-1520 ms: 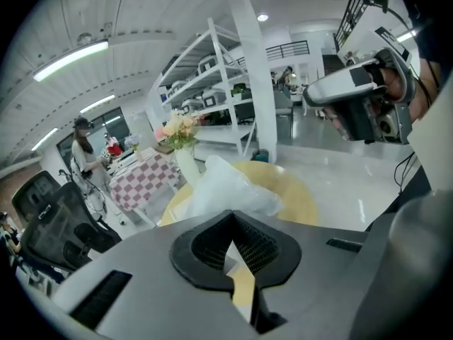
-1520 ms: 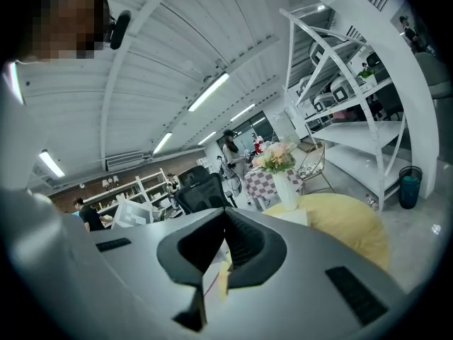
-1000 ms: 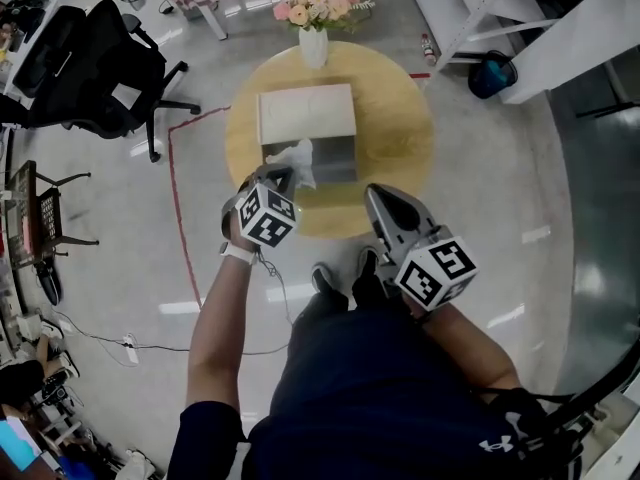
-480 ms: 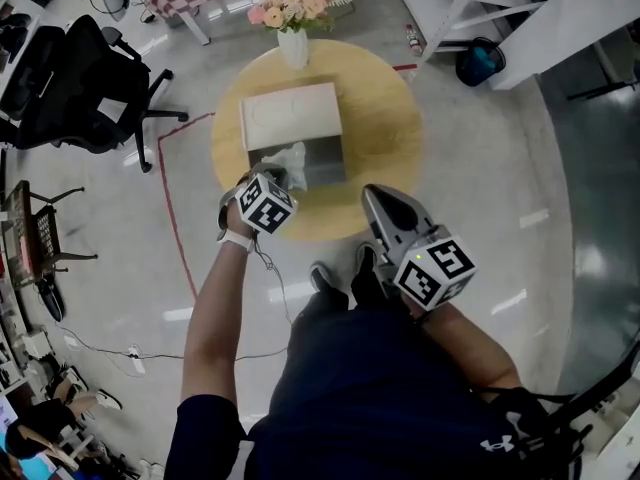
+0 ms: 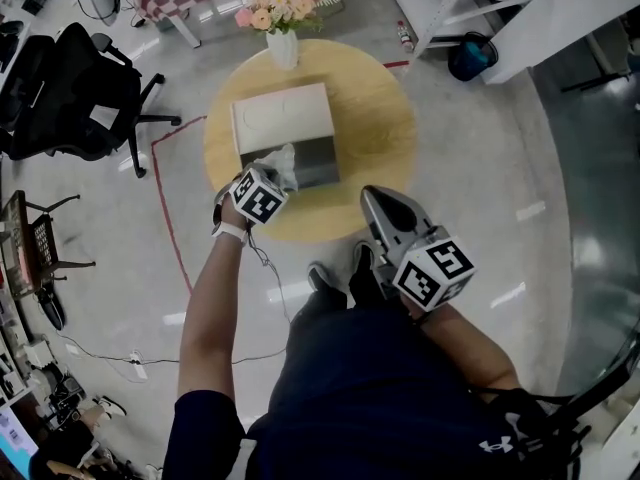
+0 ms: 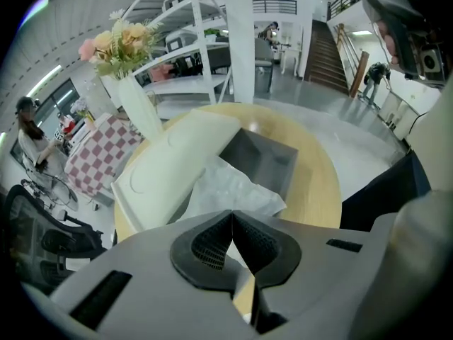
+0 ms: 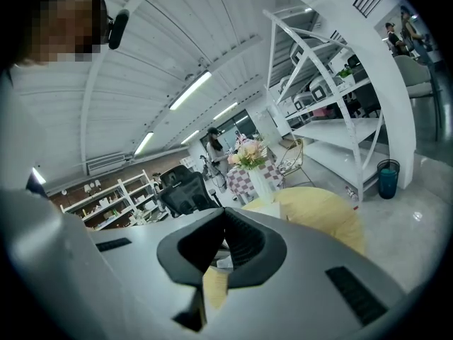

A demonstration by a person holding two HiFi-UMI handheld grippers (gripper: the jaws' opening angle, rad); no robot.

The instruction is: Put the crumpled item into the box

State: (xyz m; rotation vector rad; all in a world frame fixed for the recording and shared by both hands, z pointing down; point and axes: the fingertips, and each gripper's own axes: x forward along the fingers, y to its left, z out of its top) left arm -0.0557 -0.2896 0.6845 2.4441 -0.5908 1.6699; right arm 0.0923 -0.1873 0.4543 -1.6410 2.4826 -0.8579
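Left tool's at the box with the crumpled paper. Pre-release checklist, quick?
1. Grip: left tool shut on the crumpled item: ok.
2. Box open, lid swung back: ok.
3. Visible part of the box interior bare: ok.
4. Item fully over the opening: cannot tell; in the head view it sits at the opening's left edge.
5. Right tool shut, empty, held back from the box: ok.
6. Vase at the far edge of the table, away from the drop: ok.
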